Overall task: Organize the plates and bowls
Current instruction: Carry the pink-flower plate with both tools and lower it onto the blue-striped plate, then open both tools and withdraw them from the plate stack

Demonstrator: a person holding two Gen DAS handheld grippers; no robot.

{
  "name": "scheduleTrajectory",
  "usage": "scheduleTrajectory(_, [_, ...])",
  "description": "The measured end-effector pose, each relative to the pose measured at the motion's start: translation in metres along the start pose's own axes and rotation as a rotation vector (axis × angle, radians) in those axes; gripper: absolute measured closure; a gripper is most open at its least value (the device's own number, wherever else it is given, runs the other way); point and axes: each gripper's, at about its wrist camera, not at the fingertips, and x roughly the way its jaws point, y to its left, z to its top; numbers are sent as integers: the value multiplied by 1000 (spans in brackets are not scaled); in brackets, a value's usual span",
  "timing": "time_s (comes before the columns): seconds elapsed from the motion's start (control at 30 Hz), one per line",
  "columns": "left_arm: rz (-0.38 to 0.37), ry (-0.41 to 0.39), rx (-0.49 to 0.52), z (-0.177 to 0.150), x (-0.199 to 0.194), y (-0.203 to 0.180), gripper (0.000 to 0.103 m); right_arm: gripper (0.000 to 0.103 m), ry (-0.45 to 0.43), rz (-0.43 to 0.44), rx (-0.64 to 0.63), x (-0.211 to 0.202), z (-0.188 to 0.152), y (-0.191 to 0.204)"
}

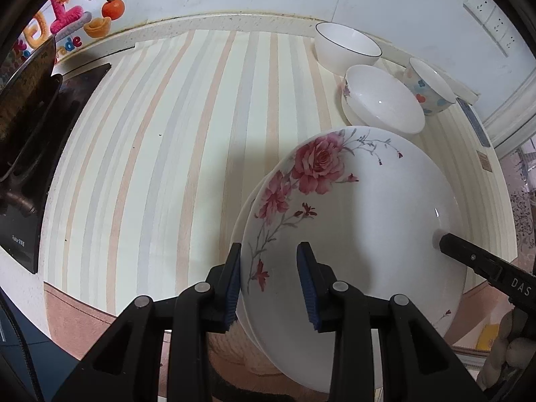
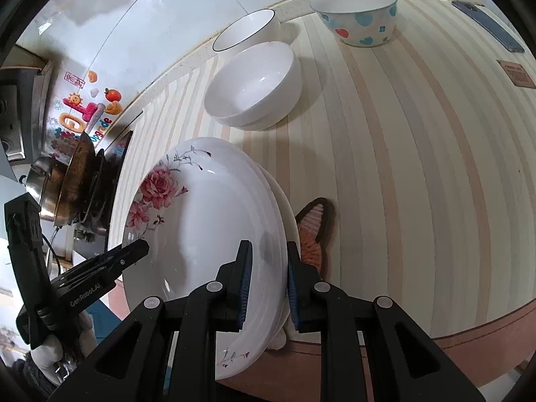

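A stack of white plates with pink rose print (image 1: 361, 221) (image 2: 207, 227) hangs tilted over the front edge of the striped counter (image 1: 160, 154). My left gripper (image 1: 269, 284) is shut on the stack's left rim. On the opposite rim my right gripper (image 2: 267, 281) is shut, and its black finger also shows in the left wrist view (image 1: 469, 254). Behind the plates stand two nested white bowls (image 1: 382, 100) (image 2: 254, 83), a white bowl with a dark rim line (image 1: 345, 47) (image 2: 248, 28), and a bowl with blue and red shapes (image 1: 428, 87) (image 2: 358, 16).
A black stove with a wok (image 2: 70, 181) sits at the counter's left end (image 1: 23, 127). A phone (image 2: 489, 25) and a brown tag (image 2: 516, 72) lie at the right. An orange slipper (image 2: 315, 227) shows below the plates. Wall sockets (image 1: 489, 20) are at the back right.
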Motion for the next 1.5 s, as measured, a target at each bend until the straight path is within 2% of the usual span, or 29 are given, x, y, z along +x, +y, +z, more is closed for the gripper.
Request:
scheduleTrajectory(0.43, [56, 34, 5, -4, 11, 2, 73, 82, 10, -9, -57, 3, 2, 9])
scheduleTrajectory(0.77, [111, 21, 37, -8, 12, -2, 73, 82, 26, -27, -96, 8, 4, 15])
scheduleTrajectory(0.97, [107, 43, -5, -6, 10, 2, 73, 76, 48, -16, -58, 9, 9, 13])
scheduleTrajectory(1.03, [110, 39, -16, -6, 7, 4, 73, 68, 47, -6, -53, 7, 9, 13])
scheduleTrajectory(1.23, [101, 4, -23, -11, -19, 4, 73, 58, 48, -20, -55, -5, 5, 21])
scheduleTrajectory(1.43, [60, -50, 13, -18, -63, -3, 72, 56, 42, -70, -71, -35, -8, 32])
scheduleTrajectory(1.47, [53, -60, 25, -19, -72, -6, 69, 56, 36, -82, -80, -42, -11, 34])
scheduleTrajectory(1.5, [42, -66, 38, -22, -81, -9, 67, 50, 24, -98, -94, -54, -17, 41])
